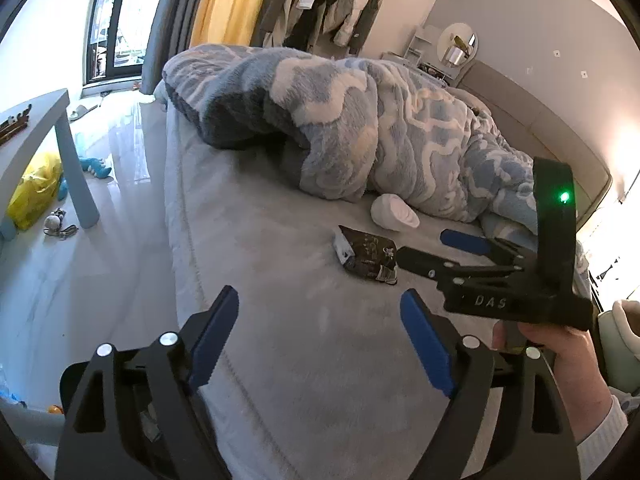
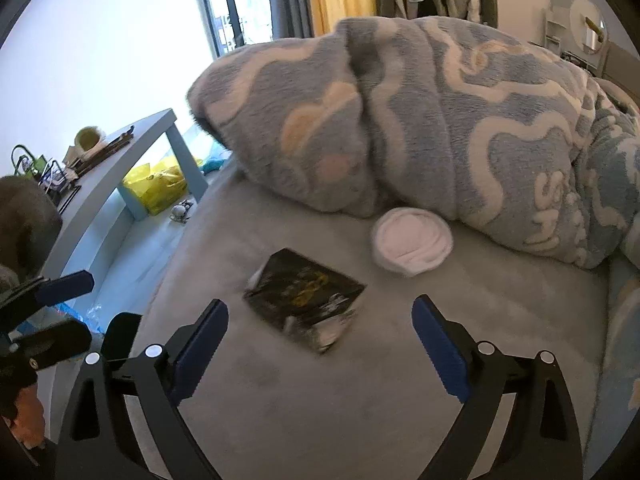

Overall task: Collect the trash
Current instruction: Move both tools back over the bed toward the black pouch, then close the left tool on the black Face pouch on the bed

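Observation:
A black foil snack wrapper (image 2: pixel 306 304) lies flat on the grey bed sheet; it also shows in the left wrist view (image 1: pixel 366 254). A white rolled sock or tissue wad (image 2: pixel 412 240) lies just beyond it against the blanket, also in the left wrist view (image 1: pixel 394 212). My right gripper (image 2: pixel 320 320) is open, its blue pads either side of the wrapper, just short of it; it shows from the side in the left wrist view (image 1: pixel 430 246). My left gripper (image 1: pixel 320 312) is open and empty over the sheet, nearer than the wrapper.
A blue and white fleece blanket (image 2: pixel 440 120) is heaped across the bed. A light blue table (image 1: pixel 44 116) stands left of the bed, with a yellow plastic bag (image 1: pixel 34 192) and small toys on the floor beneath.

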The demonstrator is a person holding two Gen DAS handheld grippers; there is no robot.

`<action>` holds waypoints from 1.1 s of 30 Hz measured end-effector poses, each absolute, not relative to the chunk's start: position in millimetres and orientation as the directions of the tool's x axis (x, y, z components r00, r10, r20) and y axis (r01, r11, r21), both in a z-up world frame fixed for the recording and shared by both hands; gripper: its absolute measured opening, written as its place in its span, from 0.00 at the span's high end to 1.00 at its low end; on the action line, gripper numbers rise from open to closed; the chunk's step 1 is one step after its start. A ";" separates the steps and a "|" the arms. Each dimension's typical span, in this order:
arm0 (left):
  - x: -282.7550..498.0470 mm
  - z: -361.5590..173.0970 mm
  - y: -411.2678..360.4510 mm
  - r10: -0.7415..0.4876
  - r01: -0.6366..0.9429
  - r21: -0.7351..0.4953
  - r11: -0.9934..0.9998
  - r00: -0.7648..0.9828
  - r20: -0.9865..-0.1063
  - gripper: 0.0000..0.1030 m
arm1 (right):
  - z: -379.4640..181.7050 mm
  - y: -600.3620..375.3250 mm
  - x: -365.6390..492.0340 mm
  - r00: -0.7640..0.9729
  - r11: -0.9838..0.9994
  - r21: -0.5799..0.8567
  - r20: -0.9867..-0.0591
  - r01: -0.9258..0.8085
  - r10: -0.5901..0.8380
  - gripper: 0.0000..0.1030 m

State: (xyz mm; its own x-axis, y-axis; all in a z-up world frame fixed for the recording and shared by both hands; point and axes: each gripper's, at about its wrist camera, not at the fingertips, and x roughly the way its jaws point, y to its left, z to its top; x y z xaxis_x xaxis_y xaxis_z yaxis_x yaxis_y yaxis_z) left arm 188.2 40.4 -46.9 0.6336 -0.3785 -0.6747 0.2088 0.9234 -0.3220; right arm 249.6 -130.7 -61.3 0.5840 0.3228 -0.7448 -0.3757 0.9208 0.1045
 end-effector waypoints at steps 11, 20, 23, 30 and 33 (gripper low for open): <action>226.1 -59.4 7.2 -0.380 0.249 -0.287 0.925 0.608 -0.697 0.07 | -61.1 -159.3 286.9 0.588 0.931 0.121 -0.745 -0.344 0.314 0.04; 253.8 -74.5 -24.7 -0.370 0.303 -0.231 0.924 0.566 -0.737 0.07 | -62.2 -183.7 318.9 0.584 0.946 0.153 -0.755 -0.285 0.298 0.03; 264.3 -84.0 -36.2 -0.364 0.311 -0.221 0.924 0.543 -0.757 0.07 | -64.3 -189.6 328.4 0.579 0.948 0.168 -0.758 -0.272 0.301 0.03; 280.6 -100.9 -58.3 -0.340 0.335 -0.183 0.924 0.503 -0.795 0.07 | -74.6 -193.7 349.0 0.557 0.950 0.176 -0.777 -0.258 0.295 0.03; 287.2 -106.5 -65.9 -0.341 0.342 -0.180 0.922 0.505 -0.793 0.07 | -77.5 -191.5 355.1 0.548 0.948 0.166 -0.783 -0.270 0.294 0.03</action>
State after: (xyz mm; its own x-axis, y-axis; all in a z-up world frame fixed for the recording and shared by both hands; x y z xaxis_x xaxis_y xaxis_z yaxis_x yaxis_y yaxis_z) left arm 287.2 -65.9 -106.5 0.5045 -0.3415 -0.7930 0.3416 0.9225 -0.1799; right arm 355.1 -191.5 -77.5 0.5484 0.2936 -0.7830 -0.2705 0.9483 0.1661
